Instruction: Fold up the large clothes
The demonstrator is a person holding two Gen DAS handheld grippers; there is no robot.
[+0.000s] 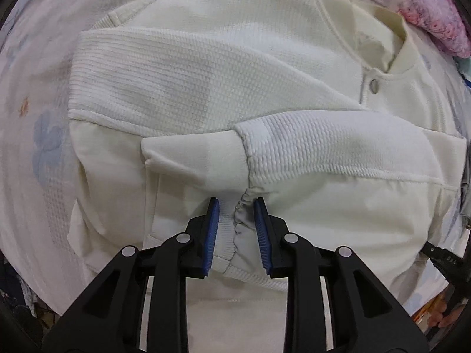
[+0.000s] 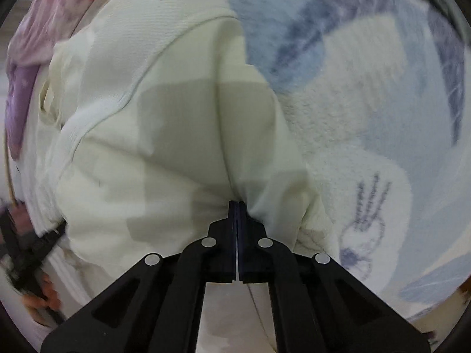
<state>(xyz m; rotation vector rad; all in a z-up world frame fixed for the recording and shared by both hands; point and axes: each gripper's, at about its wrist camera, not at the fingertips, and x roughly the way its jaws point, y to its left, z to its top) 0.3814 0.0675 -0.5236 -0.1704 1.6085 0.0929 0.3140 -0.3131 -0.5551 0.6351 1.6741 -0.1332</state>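
One cream jacket (image 1: 206,67) lies spread on a bedsheet (image 1: 38,147) printed with blue flowers, both textured sleeves folded across its front, the collar and a metal snap (image 1: 374,84) toward the right in the left wrist view. The left gripper (image 1: 237,203) points down over the lower sleeve's ribbed cuff (image 1: 194,161), its blue-padded jaws partly apart with the gathered cuff seam between them, pads not pressing. The right gripper (image 2: 237,204) has its jaws closed together, pinching a fold of the jacket's edge (image 2: 253,176) beside the sheet. Pink-and-lilac knitted fabric (image 1: 426,8) lies just beyond the collar.
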